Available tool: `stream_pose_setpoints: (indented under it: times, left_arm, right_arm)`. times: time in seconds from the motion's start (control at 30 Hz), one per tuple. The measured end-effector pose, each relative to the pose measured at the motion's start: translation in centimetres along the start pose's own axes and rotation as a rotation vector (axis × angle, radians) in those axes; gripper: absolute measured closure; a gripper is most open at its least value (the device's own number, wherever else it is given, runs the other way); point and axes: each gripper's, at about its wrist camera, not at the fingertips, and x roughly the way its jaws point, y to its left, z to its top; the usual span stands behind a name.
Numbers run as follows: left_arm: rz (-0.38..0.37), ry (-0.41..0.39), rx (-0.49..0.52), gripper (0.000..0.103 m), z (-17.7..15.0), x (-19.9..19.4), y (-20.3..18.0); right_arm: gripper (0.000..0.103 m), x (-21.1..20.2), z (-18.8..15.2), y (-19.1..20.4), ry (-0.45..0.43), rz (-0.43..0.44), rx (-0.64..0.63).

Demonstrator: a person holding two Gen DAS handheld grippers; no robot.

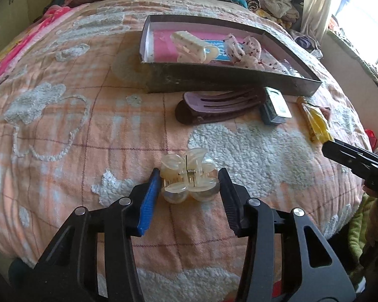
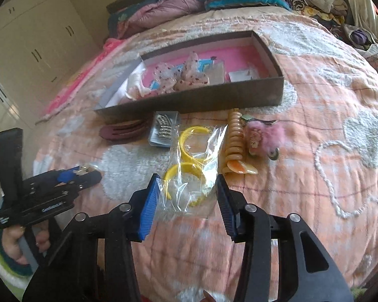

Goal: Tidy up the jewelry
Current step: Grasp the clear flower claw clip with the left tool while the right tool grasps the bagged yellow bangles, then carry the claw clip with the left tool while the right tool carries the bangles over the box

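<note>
A clear flower-shaped claw clip (image 1: pixel 189 178) lies on the bed between the fingers of my left gripper (image 1: pixel 189 180), which is open around it. My right gripper (image 2: pixel 187 183) is open over a clear bag of yellow hoops (image 2: pixel 190 163), its fingers on either side of the bag's near end. The dark box (image 1: pixel 229 80) stands beyond and holds a cream claw clip (image 1: pixel 191 46) and a spotted pink bow (image 1: pixel 247 50). The box also shows in the right wrist view (image 2: pixel 201 100).
In front of the box lie a purple hair clip (image 1: pixel 214 105), a small clear case of pins (image 2: pixel 163 128), a beige spiral hair tie (image 2: pixel 235 141) and a pink fluffy charm (image 2: pixel 267 138). Pillows and clothes are piled at the bed's far end.
</note>
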Motion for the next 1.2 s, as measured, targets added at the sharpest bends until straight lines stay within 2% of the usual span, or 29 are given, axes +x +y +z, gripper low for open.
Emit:
stream_pose_setpoints:
  times: [0.17,0.6,0.93,1.2]
  left_arm:
    - [-0.008,-0.030,0.026,0.065,0.6,-1.3,-1.5]
    - [-0.033,-0.113,0.098,0.065,3.2,-4.3,-5.9]
    - [-0.066,-0.156,0.140,0.065,5.0,-5.9,-8.8]
    - [-0.087,-0.188,0.160,0.065,6.6,-6.7,-10.2]
  right_arm:
    - [0.060,-2.3,0.0,-0.5,-0.033,0.021,0.022]
    - [0.060,-8.5,0.4,-1.9,-0.193,-0.055,0.013]
    - [0.060,-12.1,0.6,-3.2,-0.277,-0.084,0.034]
    - [0.060,-14.7,1.1,-2.7,-0.338,-0.105,0.016]
